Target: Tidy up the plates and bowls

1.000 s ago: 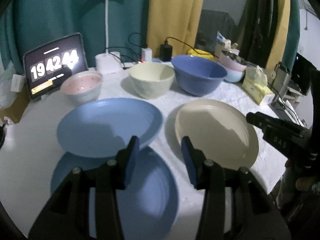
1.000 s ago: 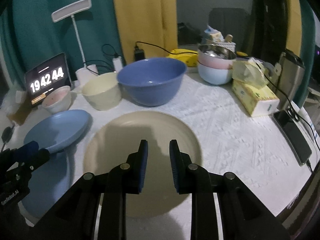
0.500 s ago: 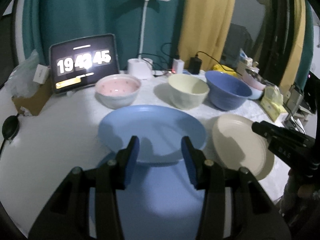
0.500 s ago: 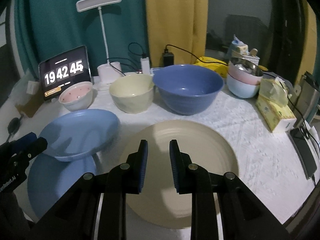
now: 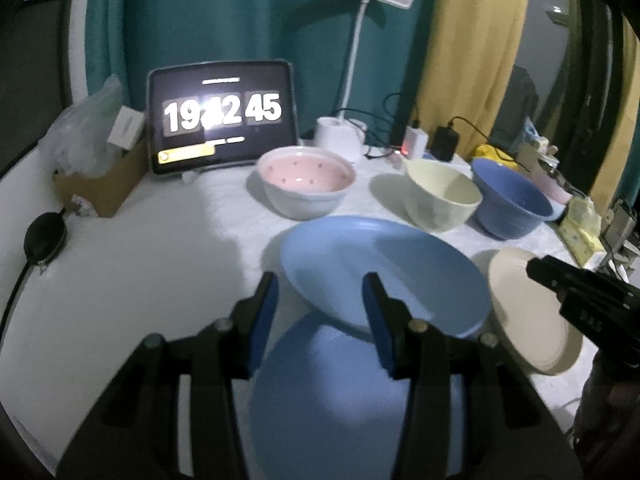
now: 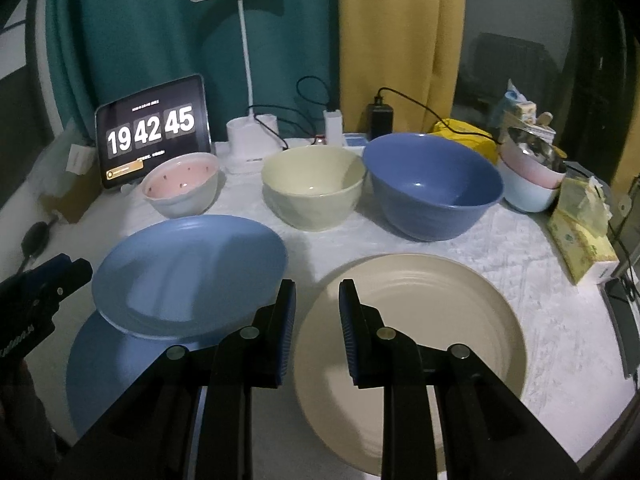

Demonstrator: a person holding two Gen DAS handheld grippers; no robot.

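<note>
On the white desk (image 6: 460, 248) three bowls stand upright in a row at the back, mouths up: a pink bowl (image 6: 182, 184) on the left, a cream bowl (image 6: 314, 186) in the middle, a blue bowl (image 6: 434, 184) on the right; in front of them lie the plates; a cream plate (image 6: 432, 320) lies flat on the right; on the left a light blue plate (image 6: 188, 276) sits tilted, its near edge resting on a darker blue plate (image 6: 104, 368) that lies flat beneath it, its far edge toward the pink bowl; being round, none has a long axis.

The left gripper (image 5: 320, 316) hovers above the two blue plates, fingers apart with nothing between them; the right gripper (image 6: 316, 320) hovers over the left edge of the cream plate, fingers a little apart and also empty; both point forward and downward toward the row of bowls.

Behind the bowls a tablet (image 6: 152, 130) shows a clock, beside a white lamp (image 6: 244, 40); a stack of small bowls (image 6: 530, 176) and a yellow tissue pack (image 6: 580, 236) sit at the right.
</note>
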